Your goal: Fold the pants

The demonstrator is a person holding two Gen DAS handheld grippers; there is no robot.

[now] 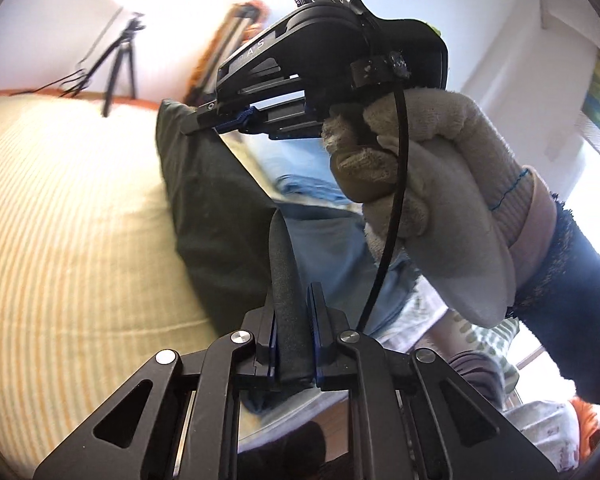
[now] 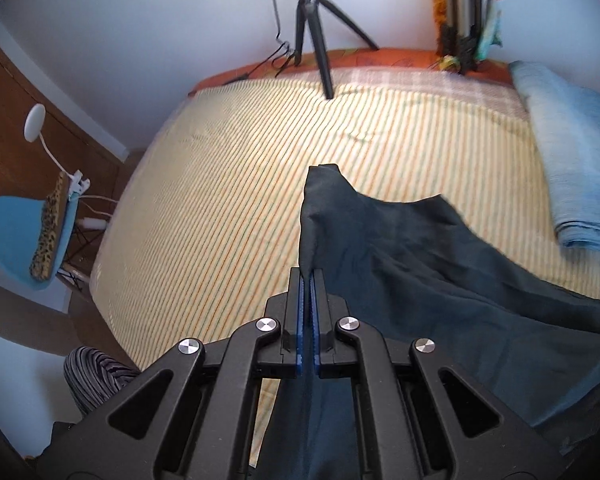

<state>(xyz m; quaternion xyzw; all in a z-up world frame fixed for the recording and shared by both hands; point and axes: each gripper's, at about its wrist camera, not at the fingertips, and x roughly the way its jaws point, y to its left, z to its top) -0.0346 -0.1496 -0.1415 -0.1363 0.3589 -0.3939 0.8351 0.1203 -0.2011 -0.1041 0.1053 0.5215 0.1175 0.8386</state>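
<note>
Dark green pants (image 2: 400, 264) hang lifted above a yellow striped bed (image 2: 228, 184). My right gripper (image 2: 308, 276) is shut on one edge of the pants, a corner of cloth sticking up past its tips. In the left wrist view my left gripper (image 1: 294, 292) is shut on a thick fold of the same pants (image 1: 216, 208). The right gripper (image 1: 204, 120), held by a gloved hand (image 1: 432, 204), shows there pinching the far corner of the cloth. The pants stretch between the two grippers.
A black tripod (image 2: 314, 20) stands at the bed's far edge. Folded light blue cloth (image 2: 576, 152) lies on the bed's right side. A blue chair (image 2: 16, 236) with a leopard-print item stands left of the bed. Light blue garments (image 1: 324, 216) lie under the hand.
</note>
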